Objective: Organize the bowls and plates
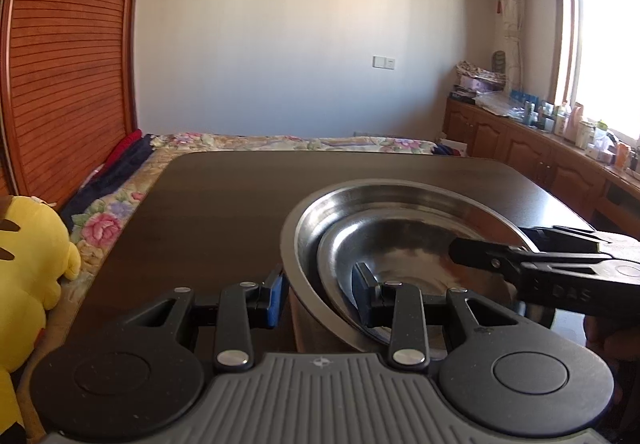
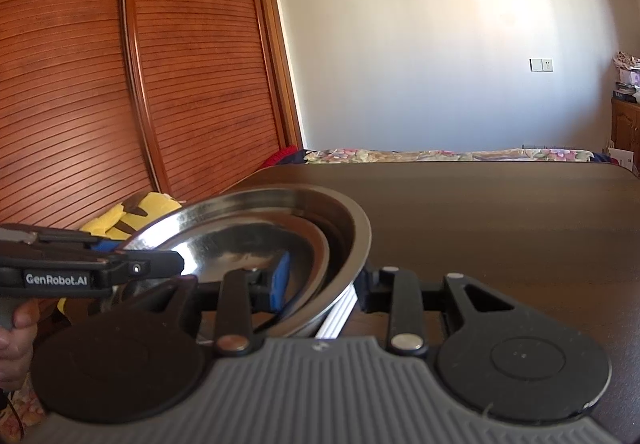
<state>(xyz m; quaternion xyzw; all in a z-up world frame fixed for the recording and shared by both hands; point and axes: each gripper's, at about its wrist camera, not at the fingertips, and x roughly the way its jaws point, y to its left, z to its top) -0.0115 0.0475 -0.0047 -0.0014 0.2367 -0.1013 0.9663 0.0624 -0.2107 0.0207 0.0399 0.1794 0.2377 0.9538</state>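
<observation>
A large steel bowl [image 1: 294, 236] holds a steel plate [image 1: 400, 244] inside it, above the dark table [image 1: 208, 204]. My left gripper [image 1: 320, 294] straddles the near-left rim of bowl and plate, one blue pad outside, one inside. My right gripper [image 2: 322, 284] straddles the opposite rim of the bowl [image 2: 352, 240] and plate [image 2: 240, 244]. The right gripper shows from the side in the left wrist view [image 1: 492, 260], and the left gripper shows in the right wrist view [image 2: 120, 268]. Both look closed on the rim.
A yellow plush toy [image 1: 28, 264] sits left of the table on a floral bed [image 1: 112, 220]. A wooden wardrobe [image 2: 140, 84] stands at left. Cabinets with bottles [image 1: 560, 140] run along the right under a window.
</observation>
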